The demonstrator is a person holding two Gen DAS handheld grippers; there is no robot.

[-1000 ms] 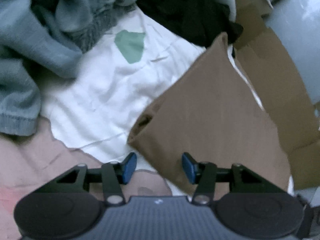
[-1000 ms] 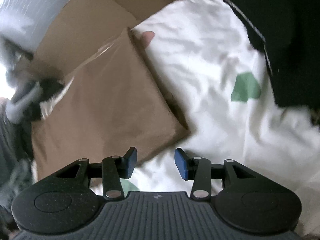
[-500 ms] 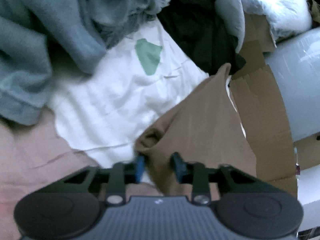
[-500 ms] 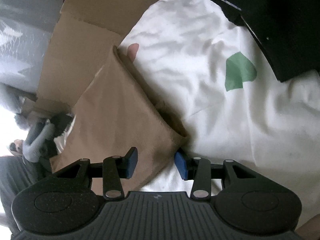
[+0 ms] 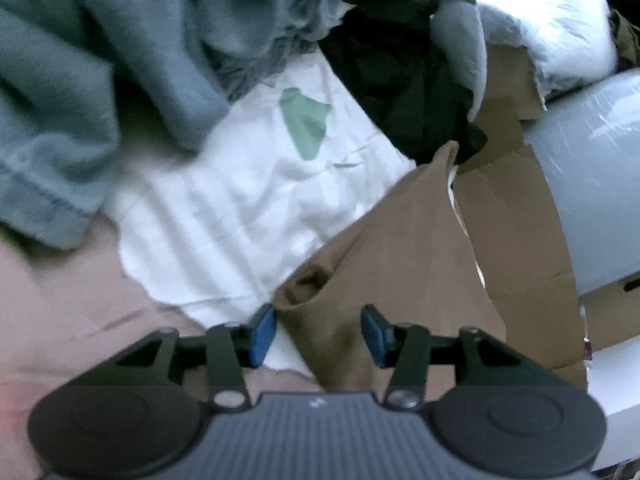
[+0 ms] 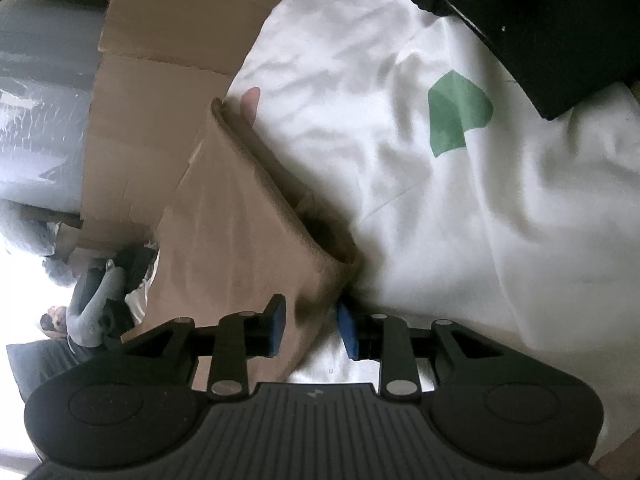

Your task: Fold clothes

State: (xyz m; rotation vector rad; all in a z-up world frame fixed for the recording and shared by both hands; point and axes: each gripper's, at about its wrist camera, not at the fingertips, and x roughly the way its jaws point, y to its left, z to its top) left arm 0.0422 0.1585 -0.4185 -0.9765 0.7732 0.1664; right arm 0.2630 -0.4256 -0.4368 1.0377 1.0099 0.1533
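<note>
**Brown garment half-folded, both grippers at its corners**

Brown garment (image 5: pixel 400 248) lies on top of the white garment (image 5: pixel 240 200) with the green patch (image 5: pixel 305 124), its far edge running up against the cardboard (image 5: pixel 516 216). Left gripper (image 5: pixel 318 334) straddles the near corner, jaws opening, cloth between the blue pads but neither pad pressing on it (released, by the look of it). Right gripper (image 6: pixel 310 326), in its own view, brackets another folded corner (image 6: pixel 332 264) of the same piece; jaws easing open, and the fabric between them looks loose, not pinched.

Risks from here, as I read it: the rolled, gaping corner could spring open once nothing holds it, undoing the fold. If either gripper bites down low, it may catch the white garment underneath and drag both layers together. The grey-blue heap (image 5: pixel 80 80) and black cloth (image 5: pixel 400 80) crowd the far side, leaving little room to lay a fold flat.
</note>
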